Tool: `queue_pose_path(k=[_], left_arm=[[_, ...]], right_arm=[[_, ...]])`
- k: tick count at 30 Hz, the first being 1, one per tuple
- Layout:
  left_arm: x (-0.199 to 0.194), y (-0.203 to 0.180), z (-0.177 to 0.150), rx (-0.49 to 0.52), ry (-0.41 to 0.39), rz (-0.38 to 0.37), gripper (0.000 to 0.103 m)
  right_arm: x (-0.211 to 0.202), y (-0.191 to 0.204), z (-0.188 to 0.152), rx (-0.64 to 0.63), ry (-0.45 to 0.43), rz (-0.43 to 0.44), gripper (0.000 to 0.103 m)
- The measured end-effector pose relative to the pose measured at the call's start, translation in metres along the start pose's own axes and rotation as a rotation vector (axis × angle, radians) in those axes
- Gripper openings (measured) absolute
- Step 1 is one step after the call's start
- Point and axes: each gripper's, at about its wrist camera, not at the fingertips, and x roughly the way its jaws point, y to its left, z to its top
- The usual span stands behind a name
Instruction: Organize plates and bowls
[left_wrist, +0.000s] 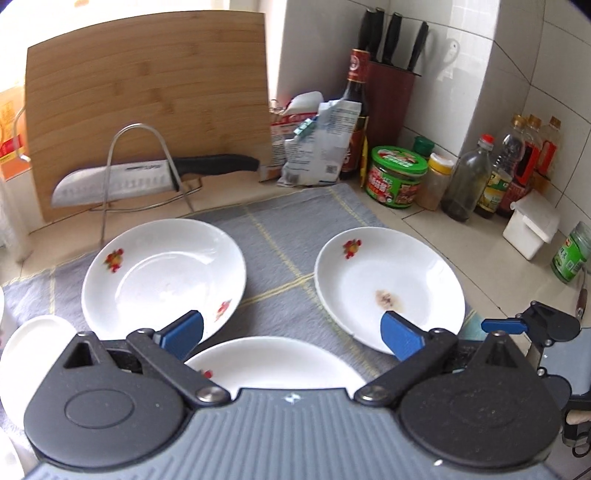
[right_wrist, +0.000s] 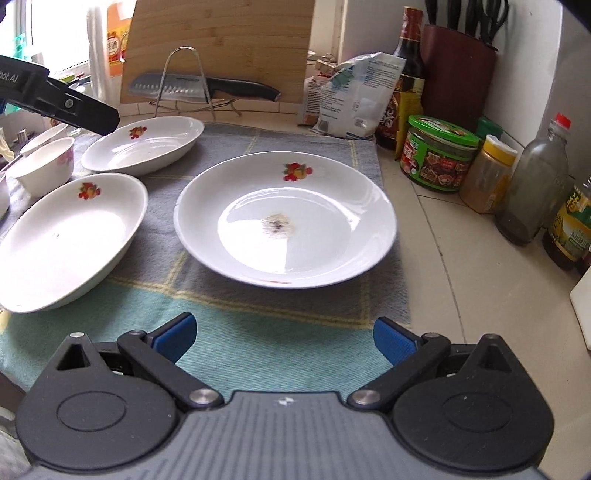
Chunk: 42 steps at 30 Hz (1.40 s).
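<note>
Now | left tongs (left_wrist: 291, 332) released, tilted down over plates | right tongs (right_wrist: 284, 338) spread, apparently above cloth (right_wrist: 258, 332)

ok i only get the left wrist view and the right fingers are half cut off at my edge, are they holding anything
observer: no, the right gripper is open over the cloth, with nothing between its fingers.
operator: any bowls around, i can't make one out
observer: yes, a white bowl stands at the left edge of the cloth, just behind the near plate.
operator: that near plate is mostly hidden for me, anything on it
observer: no food stain that I can see, just a fruit print on its far rim. The brown mark is on the stained plate only.
</note>
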Motion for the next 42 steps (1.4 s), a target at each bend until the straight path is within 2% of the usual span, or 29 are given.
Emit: queue_pose_path(k=[5,12,17,23,34,37,42], left_arm=[[-0.013,0.034,-0.018,-0.013,0.026,-0.027,0.101],[-0.023,0.063,-0.034,0.046,0.068,-0.064,0.101],[-0.021,0.077,-0.035,0.049,0.096,-0.130,0.101],[-0.011,0.083,-0.030,0.085,0.131,-0.190,0.101],[0.021,0.084,-0.024,0.108,0.227,-0.222,0.098],[0.030,0.084,-0.024,0.106,0.248,-0.213,0.089],[0.041,0.085,-0.023,0.082,0.273,-0.222,0.085]], right_arm=[[-0.012,0.035,0.005,0.020,-0.014,-0.024,0.103],[-0.015,0.076,0.006,0.062,0.000,-0.031,0.103],[-0.014,0.098,0.001,0.041,0.006,-0.081,0.103],[-0.018,0.111,-0.004,0.016,0.022,-0.007,0.103],[-0.006,0.140,-0.002,-0.099,0.010,0.084,0.103],[-0.002,0.142,-0.001,-0.104,0.001,0.103,0.103],[0.004,0.144,-0.002,-0.112,-0.015,0.114,0.103]])
